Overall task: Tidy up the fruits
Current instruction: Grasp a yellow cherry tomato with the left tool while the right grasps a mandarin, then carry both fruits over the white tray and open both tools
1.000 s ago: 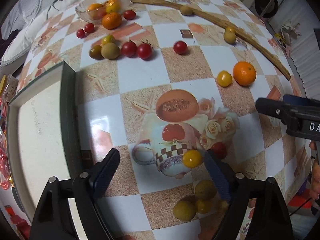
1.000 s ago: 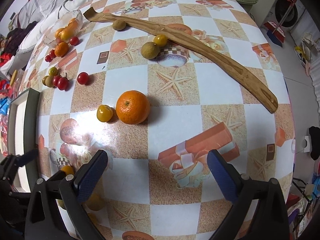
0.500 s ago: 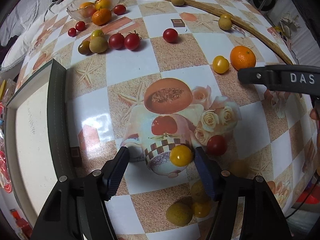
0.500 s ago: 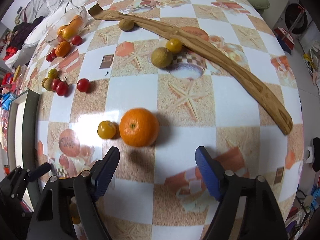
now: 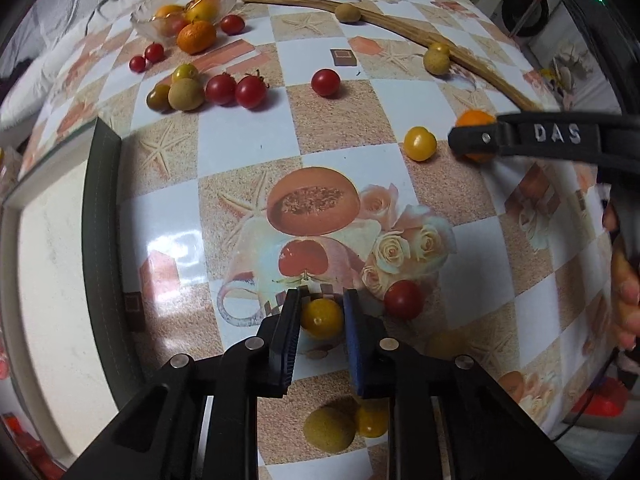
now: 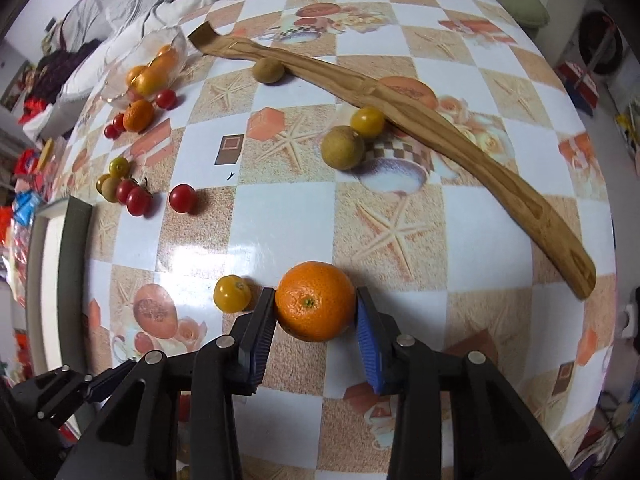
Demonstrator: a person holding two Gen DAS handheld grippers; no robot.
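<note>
My left gripper (image 5: 322, 316) is shut on a yellow cherry tomato (image 5: 322, 318) that rests on the patterned table. A red cherry tomato (image 5: 404, 300) lies just to its right. My right gripper (image 6: 316, 308) is shut on a mandarin orange (image 6: 315, 306), both pads touching its sides. A yellow tomato (image 6: 232, 293) lies just left of the right gripper. A glass bowl (image 5: 156, 28) with several orange fruits stands at the far left of the table. It also shows in the right wrist view (image 6: 120, 76).
A long curved wooden tray (image 6: 440, 132) crosses the far side. Red tomatoes and greenish fruits (image 5: 208, 90) lie in a cluster near the bowl. A longan (image 6: 343, 147) and yellow tomato (image 6: 368, 122) sit by the tray. A white board with dark frame (image 5: 52, 260) lies left.
Both grippers moved forward and down and closed: the left onto the yellow cherry tomato, the right onto the mandarin orange. Both were open wide before.
</note>
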